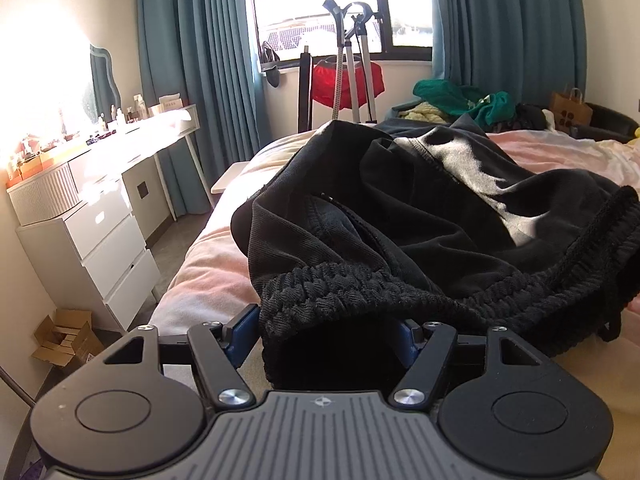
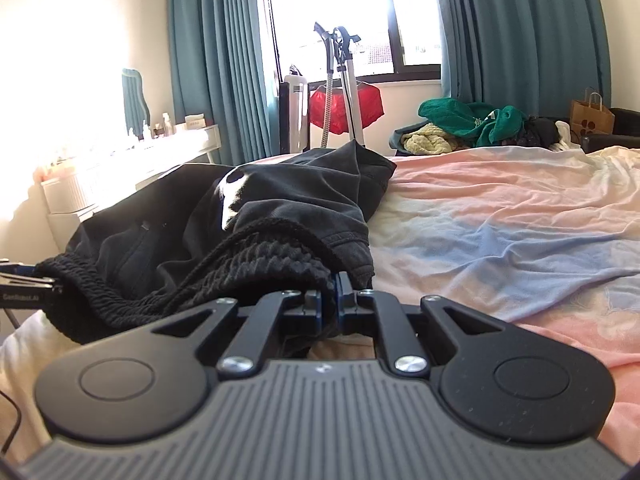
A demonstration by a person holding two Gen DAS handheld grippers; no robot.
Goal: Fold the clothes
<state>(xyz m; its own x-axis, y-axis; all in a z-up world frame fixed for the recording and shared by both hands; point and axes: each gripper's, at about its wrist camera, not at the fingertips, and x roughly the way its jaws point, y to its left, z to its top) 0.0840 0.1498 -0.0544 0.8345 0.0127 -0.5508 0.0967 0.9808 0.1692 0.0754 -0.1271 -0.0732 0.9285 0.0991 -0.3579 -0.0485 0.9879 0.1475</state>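
Observation:
A black garment (image 1: 400, 208) with a thick ribbed waistband (image 1: 360, 284) and a white print lies bunched on the bed. My left gripper (image 1: 330, 320) stands wide at the near edge. The waistband's left end sits between its blue pads (image 1: 240, 332) and hangs down there, and I see no squeeze on it. In the right wrist view the same garment (image 2: 280, 200) lies to the left. My right gripper (image 2: 334, 280) is shut on the waistband's other end (image 2: 280, 264), with fabric pinched between its blue pads. The left gripper's tip (image 2: 24, 280) shows at the far left edge.
The bed (image 2: 500, 216) has a rumpled pink and blue sheet. A pile of green and yellow clothes (image 2: 472, 124) lies at its far side beside a paper bag (image 2: 590, 116). A white dresser (image 1: 100, 240) and a cardboard box (image 1: 66, 338) stand left of the bed. A garment steamer (image 1: 352, 60) is by the window.

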